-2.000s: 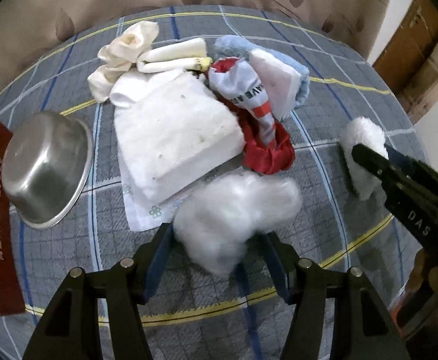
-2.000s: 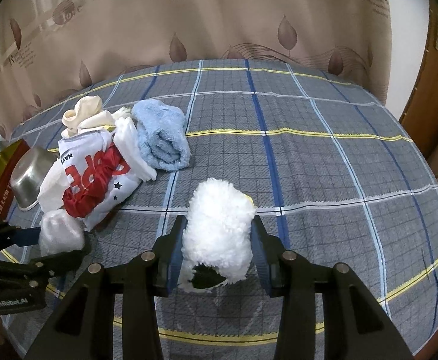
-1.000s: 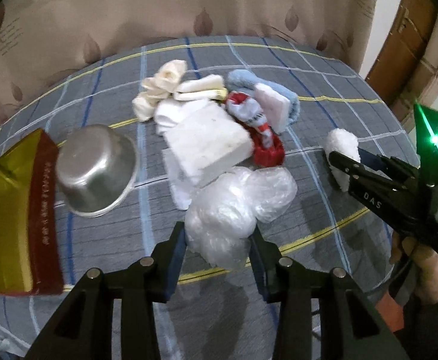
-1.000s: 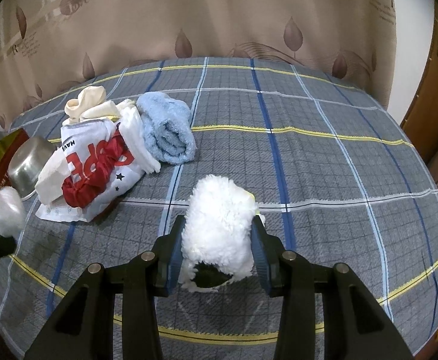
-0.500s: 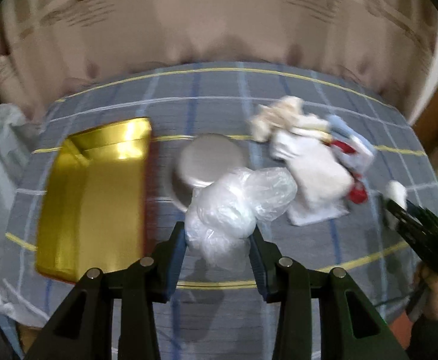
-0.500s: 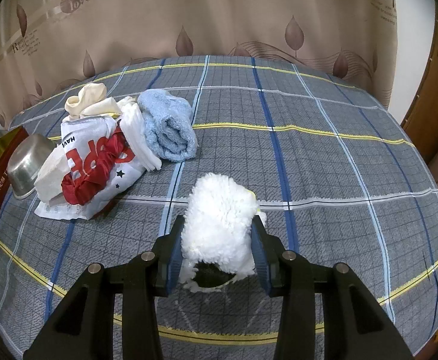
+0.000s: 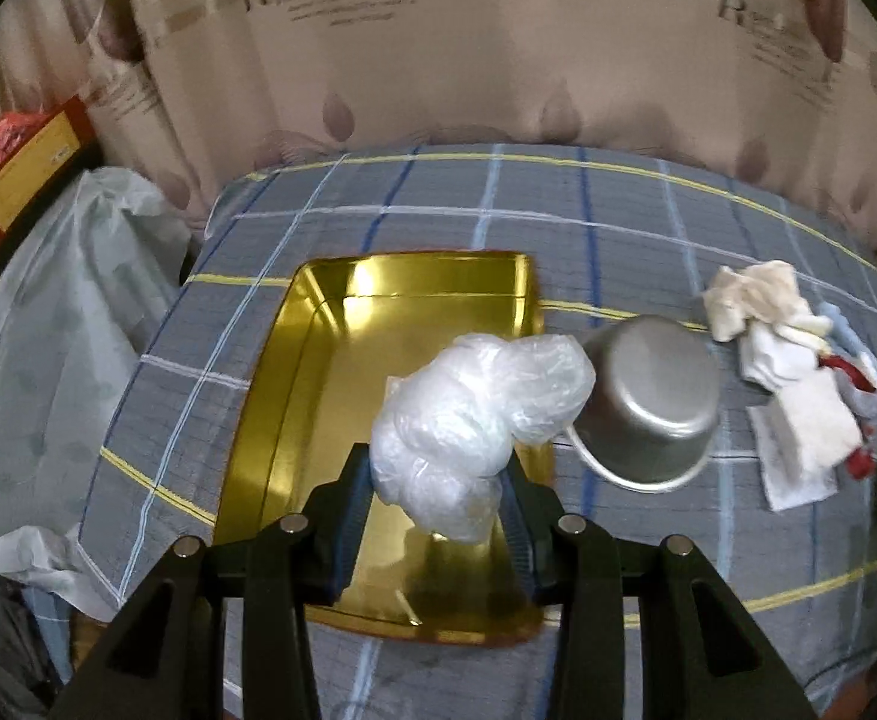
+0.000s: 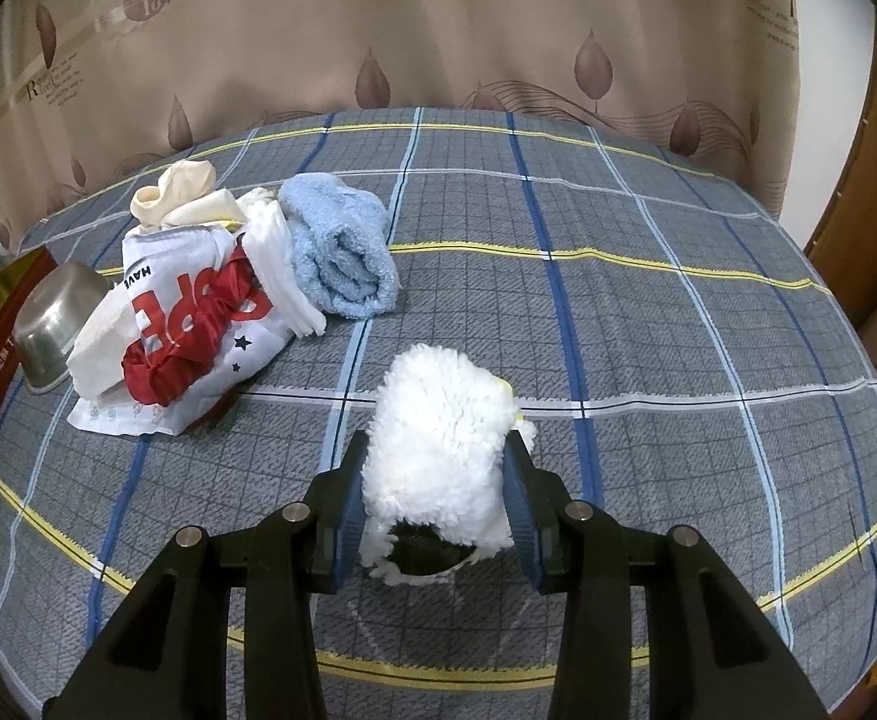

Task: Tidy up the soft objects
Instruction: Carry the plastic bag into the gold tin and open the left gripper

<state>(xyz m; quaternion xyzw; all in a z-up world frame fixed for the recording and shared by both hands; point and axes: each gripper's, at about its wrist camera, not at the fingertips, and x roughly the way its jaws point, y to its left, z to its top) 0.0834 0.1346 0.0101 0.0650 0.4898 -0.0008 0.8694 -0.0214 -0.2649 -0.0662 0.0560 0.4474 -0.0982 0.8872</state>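
Between the blue pads of the left gripper (image 7: pixel 435 483) sits a crumpled clear plastic bag (image 7: pixel 474 420), squeezed at its lower lobe while the rest billows up and to the right past the fingertips; the jaws are clenched on it, partly closed to the width of the wad. Directly beneath and beyond those jaws lies the open gold tin (image 7: pixel 330 360), its long axis running away from the camera, near rim under the gripper body and far rim toward the curtain. That is the relation the next move turns on: the bag hangs above the tin's near half, toward its right wall, so letting go here would probably drop it inside, though the overhanging lobe reaches toward the upturned steel bowl (image 7: pixel 648 402) just beside the tin. The right gripper (image 8: pixel 435 489) is likewise closed on a thing, a fluffy white roll (image 8: pixel 438 426) held lengthwise between its pads over the checked cloth (image 8: pixel 678 360). From there the tin is far to the left, past the heap of folded fabrics (image 8: pixel 198 312) and the blue towel (image 8: pixel 342 252), so the left hand is plainly the nearer one.
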